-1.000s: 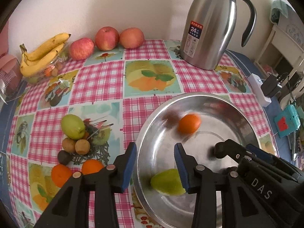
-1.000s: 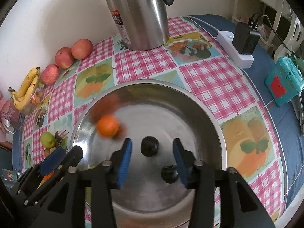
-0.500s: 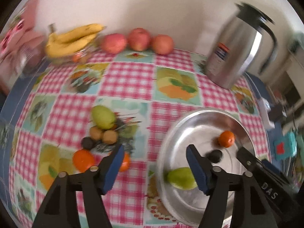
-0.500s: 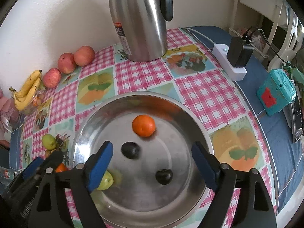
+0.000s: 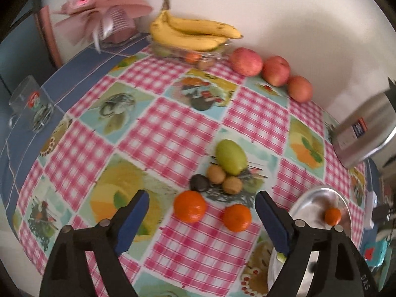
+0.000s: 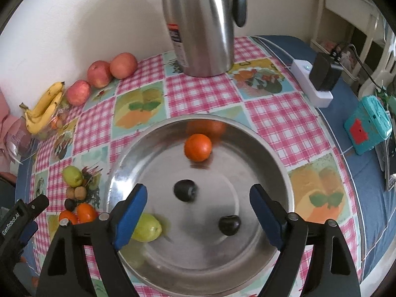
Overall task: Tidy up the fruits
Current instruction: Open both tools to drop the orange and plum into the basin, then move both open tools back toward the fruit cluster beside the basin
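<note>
My left gripper (image 5: 203, 198) hangs over the tablecloth with its jaws opening and nothing between them. Just beyond its fingertips lie two oranges (image 5: 190, 209) (image 5: 237, 217). Behind them sit a dark plum (image 5: 199, 182), two brown kiwis (image 5: 216, 174) and a green pear (image 5: 231, 157). My right gripper (image 6: 198, 193) stands open above the steel bowl (image 6: 247, 126). In the bowl lie an orange (image 6: 198, 147), two dark plums (image 6: 185, 190) (image 6: 229, 224) and a green pear (image 6: 146, 227).
Bananas (image 5: 195, 33) on a clear box and three red apples (image 5: 246, 61) line the wall. A steel thermos (image 6: 198, 24) stands behind the bowl. A glass mug (image 5: 32, 107) and pink bouquet (image 5: 99, 7) sit far left; a power strip (image 6: 311, 84) sits right.
My left gripper swung left from the bowl to the loose fruit and its jaws widened. My right gripper's jaws spread wide over the bowl. The orange rolled toward the bowl's far side.
</note>
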